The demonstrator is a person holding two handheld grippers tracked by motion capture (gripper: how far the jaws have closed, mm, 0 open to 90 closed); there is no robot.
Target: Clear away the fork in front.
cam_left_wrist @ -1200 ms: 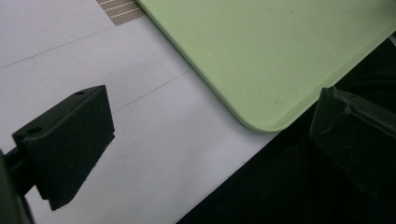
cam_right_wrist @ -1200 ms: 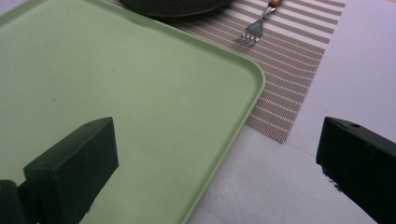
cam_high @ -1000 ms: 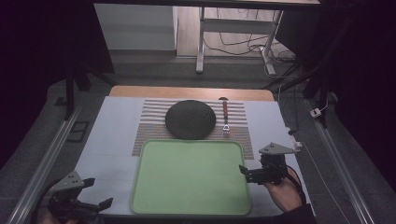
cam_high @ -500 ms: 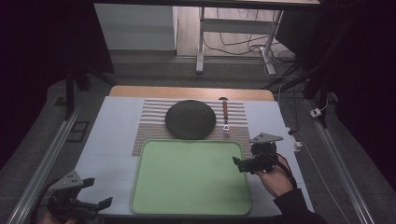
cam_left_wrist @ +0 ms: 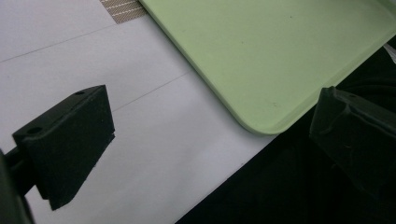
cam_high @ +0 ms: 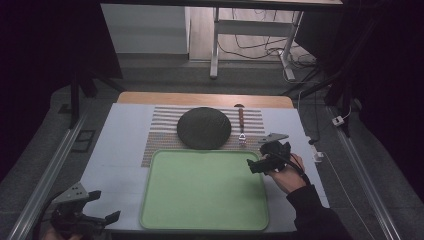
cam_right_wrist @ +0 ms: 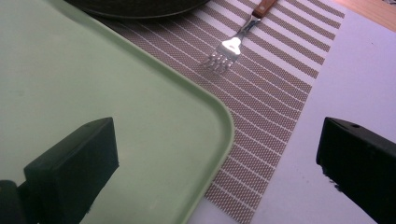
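Green tray (cam_high: 200, 190) lies empty; the right gripper (cam_high: 260, 165), jaws spread, hovers at its far right corner, the left gripper (cam_high: 92, 217), jaws spread, off its near left corner.

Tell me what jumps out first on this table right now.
The big green tray at the table's near middle grabs the eye. Behind it, a dark round plate sits on a striped placemat, with a wooden-handled fork to its right. The right gripper hovers, jaws open, over the tray's far right corner.
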